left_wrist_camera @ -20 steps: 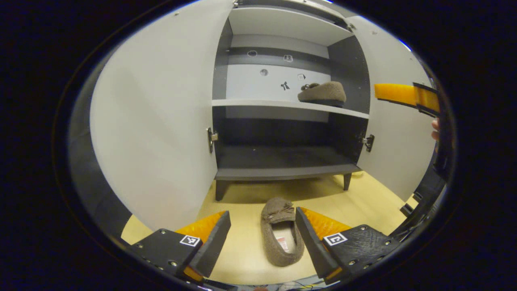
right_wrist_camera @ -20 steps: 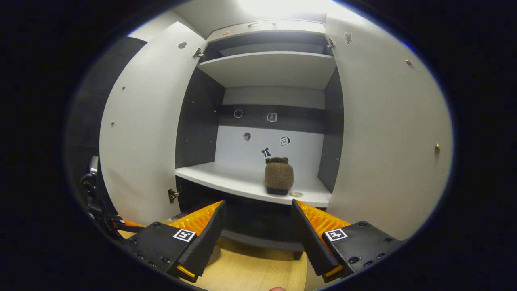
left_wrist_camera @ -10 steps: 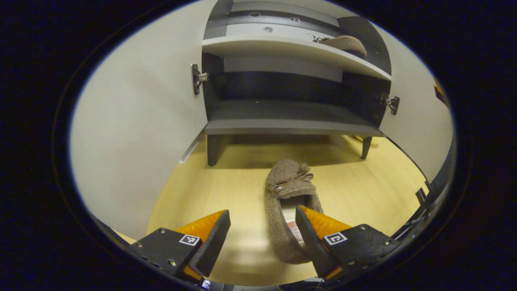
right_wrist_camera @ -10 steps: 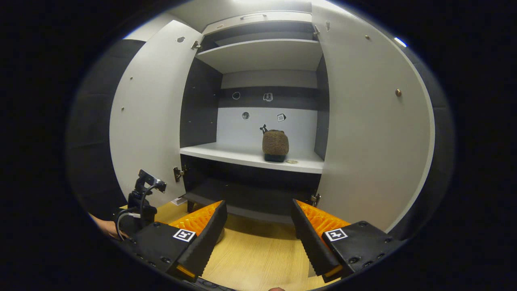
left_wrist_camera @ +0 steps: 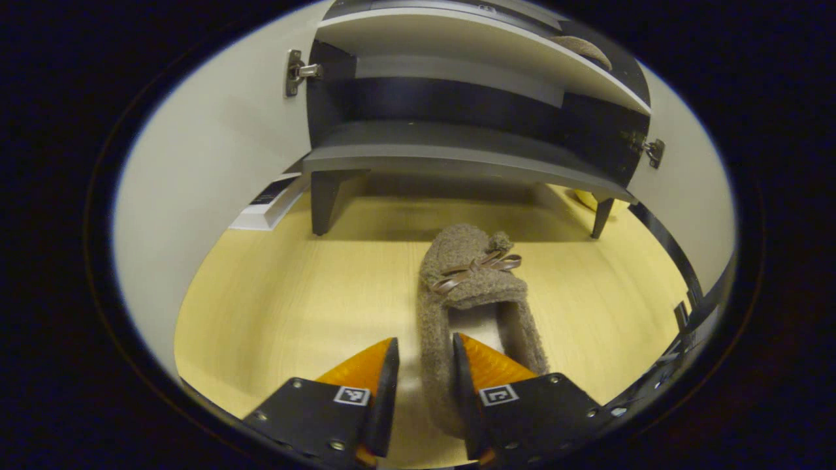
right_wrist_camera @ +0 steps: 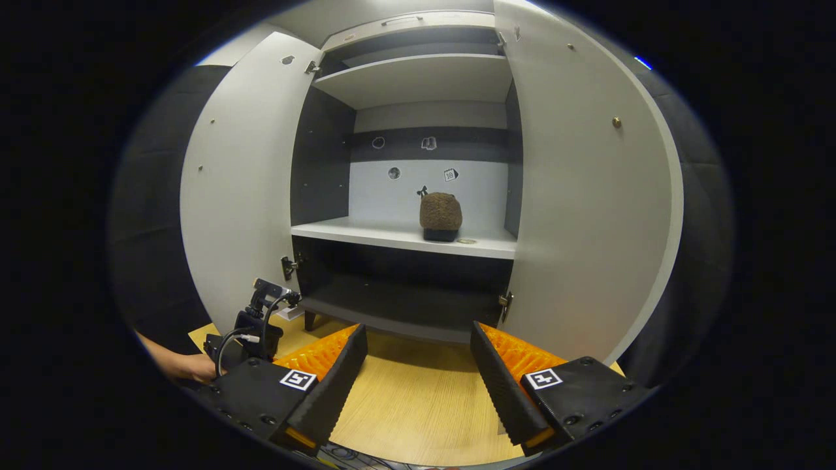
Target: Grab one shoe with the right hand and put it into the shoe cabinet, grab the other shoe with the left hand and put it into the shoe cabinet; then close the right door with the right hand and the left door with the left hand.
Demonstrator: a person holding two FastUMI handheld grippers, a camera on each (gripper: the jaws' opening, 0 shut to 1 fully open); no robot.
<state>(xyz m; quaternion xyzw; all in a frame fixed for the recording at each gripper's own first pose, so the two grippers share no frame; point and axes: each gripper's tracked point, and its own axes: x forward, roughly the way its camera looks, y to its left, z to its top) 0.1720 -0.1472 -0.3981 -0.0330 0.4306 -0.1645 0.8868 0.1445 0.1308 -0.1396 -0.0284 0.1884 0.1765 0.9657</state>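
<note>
**Left gripper takes the slipper by its side wall**

The left gripper (left_wrist_camera: 421,378) sits low at 6 o'clock in the left gripper view. Its two fingers are close together, with the near side wall of the shoe on the floor (left_wrist_camera: 473,307) between them. One finger is on the outside and one is down inside the opening. They look like they are pinching the wall, but I cannot tell if both press on it yet.

This shoe looks soft, fuzzy and light. The wall will bend and squash, so I think it may droop when lifted. A deeper pinch on the wall near the heel should hold best. It is not slippery and will not break.

It is a brown woolly slipper with a small brown bow on top. Its toe points to 12 o'clock, toward the shoe cabinet (left_wrist_camera: 457,156). It lies on the yellow wooden floor (left_wrist_camera: 294,287).

The right gripper (right_wrist_camera: 418,385) has its fingers wide apart and holds nothing. The other shoe (right_wrist_camera: 441,215) stands on the white shelf (right_wrist_camera: 366,233), a little above the middle. The left door (right_wrist_camera: 235,196) and right door (right_wrist_camera: 588,209) are both open.
</note>
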